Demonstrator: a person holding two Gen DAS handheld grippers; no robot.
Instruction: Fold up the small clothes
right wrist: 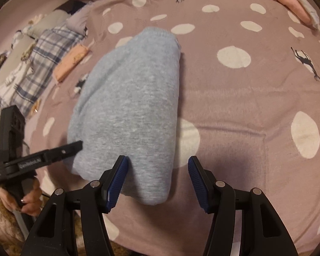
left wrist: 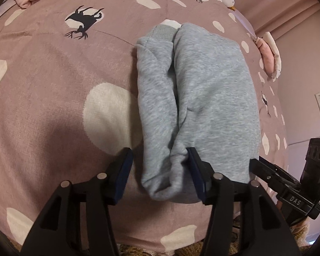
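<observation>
From the left wrist, the grey sweatpants (left wrist: 194, 98) lie folded lengthwise on the pink polka-dot bedspread (left wrist: 53, 85), ribbed cuff at the far end. The left gripper (left wrist: 161, 160) stands apart, straddling the near left fold without pinching it. From the right wrist, the right gripper (right wrist: 157, 166) is likewise apart, its left pad just beside the near hem, gripping nothing. The fleece looks soft, thick and light; it should bend easily, best pinched at the near corners through all layers.

Grey garment (left wrist: 202, 98); mauve white-dotted blanket (left wrist: 53, 98)
</observation>
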